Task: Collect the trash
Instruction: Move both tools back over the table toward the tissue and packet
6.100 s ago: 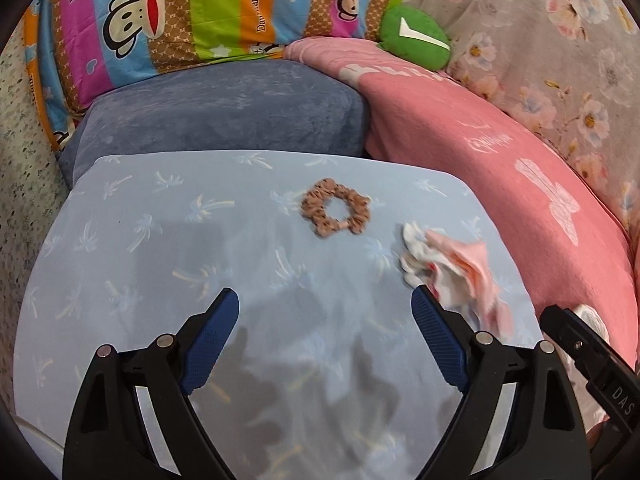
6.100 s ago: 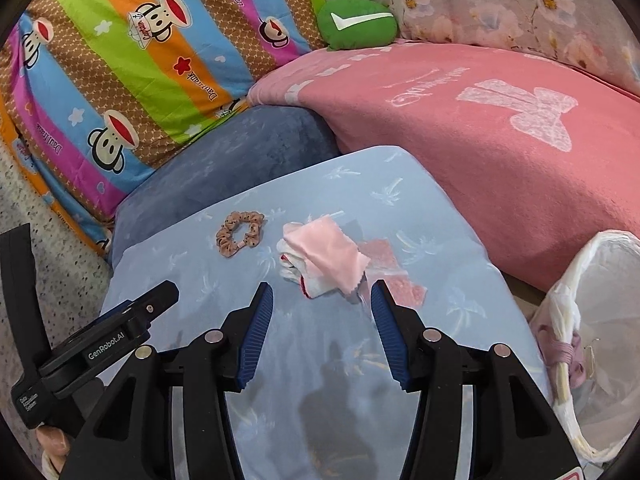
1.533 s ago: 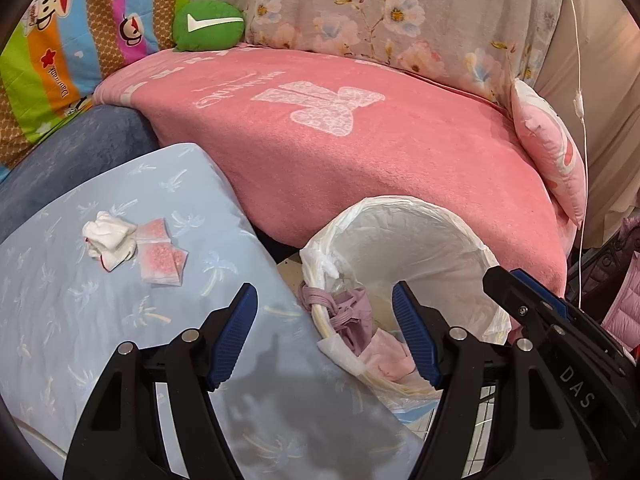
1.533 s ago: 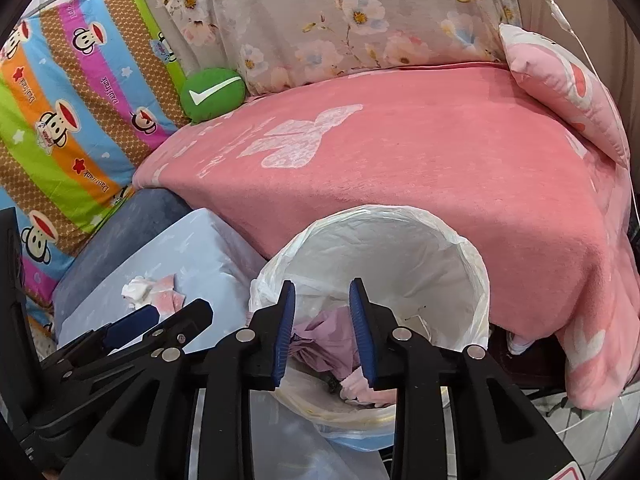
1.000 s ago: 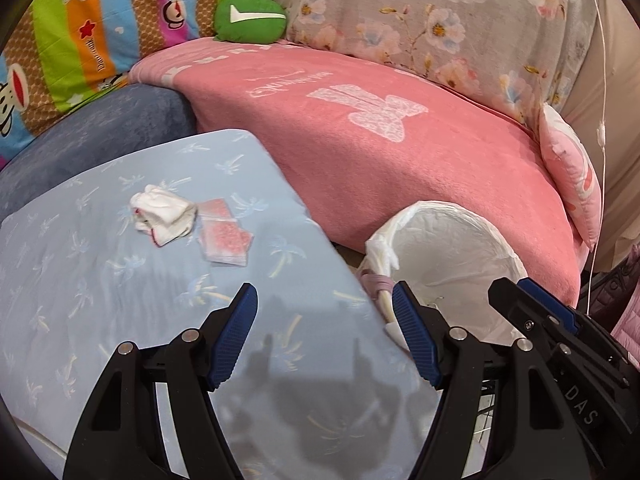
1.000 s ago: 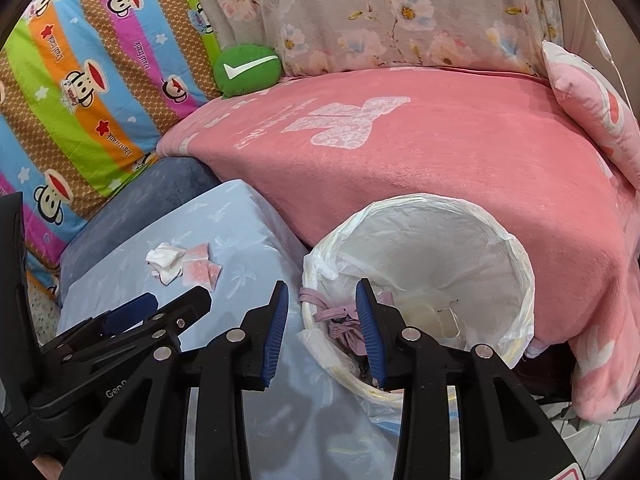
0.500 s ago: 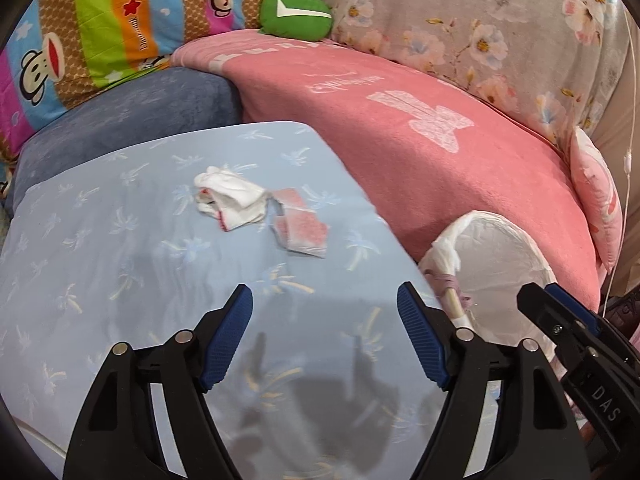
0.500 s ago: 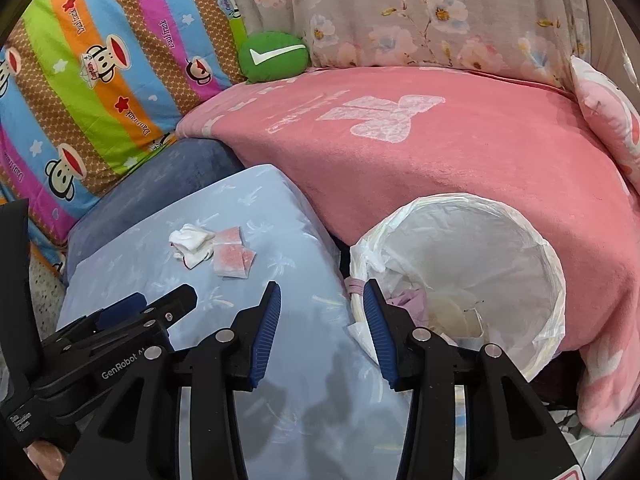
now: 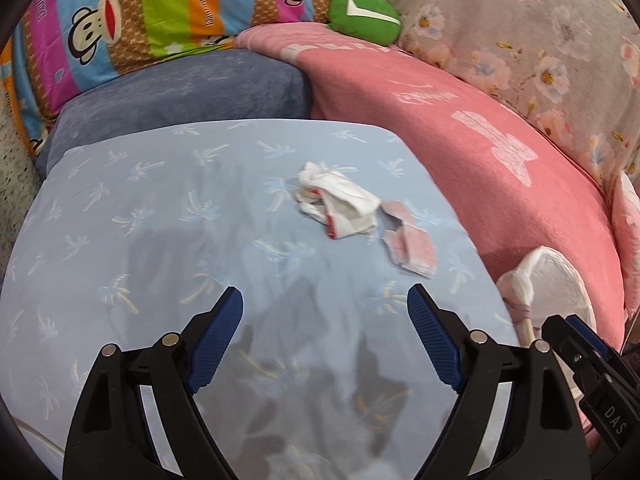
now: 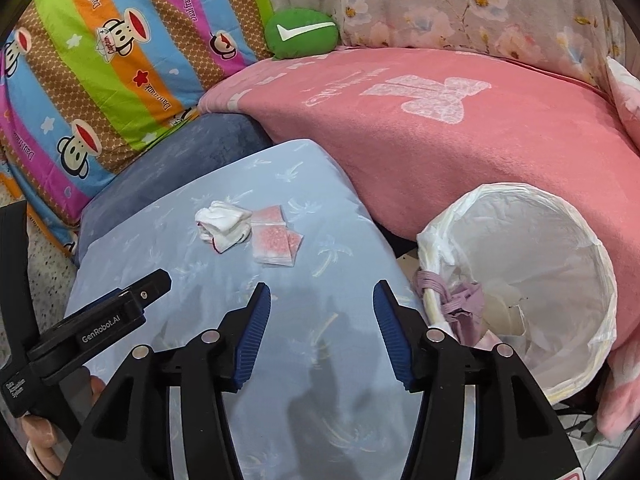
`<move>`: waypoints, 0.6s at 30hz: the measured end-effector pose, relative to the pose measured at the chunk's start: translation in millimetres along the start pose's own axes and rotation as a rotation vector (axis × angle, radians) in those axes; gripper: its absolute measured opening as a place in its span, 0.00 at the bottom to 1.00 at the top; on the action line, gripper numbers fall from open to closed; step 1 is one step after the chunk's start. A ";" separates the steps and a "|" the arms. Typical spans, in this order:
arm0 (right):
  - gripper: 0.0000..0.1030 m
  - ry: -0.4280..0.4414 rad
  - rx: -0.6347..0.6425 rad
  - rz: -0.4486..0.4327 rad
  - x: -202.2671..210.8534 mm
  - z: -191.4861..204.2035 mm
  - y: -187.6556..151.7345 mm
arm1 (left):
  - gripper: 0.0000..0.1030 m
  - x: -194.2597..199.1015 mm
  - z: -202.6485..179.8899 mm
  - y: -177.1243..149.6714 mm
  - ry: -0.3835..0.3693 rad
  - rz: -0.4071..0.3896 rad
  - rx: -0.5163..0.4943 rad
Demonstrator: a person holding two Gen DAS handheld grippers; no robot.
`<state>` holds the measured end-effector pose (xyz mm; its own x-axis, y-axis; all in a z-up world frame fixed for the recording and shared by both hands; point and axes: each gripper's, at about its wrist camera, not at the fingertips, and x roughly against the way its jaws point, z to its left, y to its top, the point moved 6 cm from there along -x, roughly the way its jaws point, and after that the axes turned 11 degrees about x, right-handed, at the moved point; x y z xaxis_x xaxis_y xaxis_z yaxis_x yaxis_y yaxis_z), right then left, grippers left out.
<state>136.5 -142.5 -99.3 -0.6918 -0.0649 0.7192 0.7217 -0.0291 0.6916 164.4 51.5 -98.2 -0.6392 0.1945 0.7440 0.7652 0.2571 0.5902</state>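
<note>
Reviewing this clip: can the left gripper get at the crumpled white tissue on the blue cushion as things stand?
Probably yes. The left gripper has its jaws wide open and empty, and the tissue lies ahead of it on the blue cushion with only bare fabric between. A pink packet touches the tissue's right side.

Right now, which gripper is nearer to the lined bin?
Right. The right gripper hangs open over the blue cushion with the lined bin just off its right side; the left gripper, also open, sits farther left.

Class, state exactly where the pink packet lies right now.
In both wrist views the pink packet lies on the light-blue cushion, just right of the crumpled white tissue, towards the lined bin.
</note>
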 end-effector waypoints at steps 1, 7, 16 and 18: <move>0.54 0.008 0.005 0.004 -5.8 4.6 1.8 | 0.78 -2.3 3.6 2.5 0.007 0.000 0.006; 0.55 0.054 0.012 0.034 -42.8 24.7 14.7 | 0.80 -19.3 17.4 16.7 0.034 0.003 0.026; 0.55 0.066 0.024 0.073 -99.8 40.7 35.8 | 0.83 -52.3 17.5 42.3 0.036 0.018 0.047; 0.55 0.068 0.018 0.081 -111.7 40.6 40.3 | 0.83 -60.7 13.3 48.2 0.035 0.020 0.047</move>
<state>241.8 -96.0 -149.1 -0.6278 -0.1343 0.7667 0.7740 -0.0035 0.6332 239.0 64.6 -119.1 -0.6202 0.1671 0.7664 0.7729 0.2974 0.5606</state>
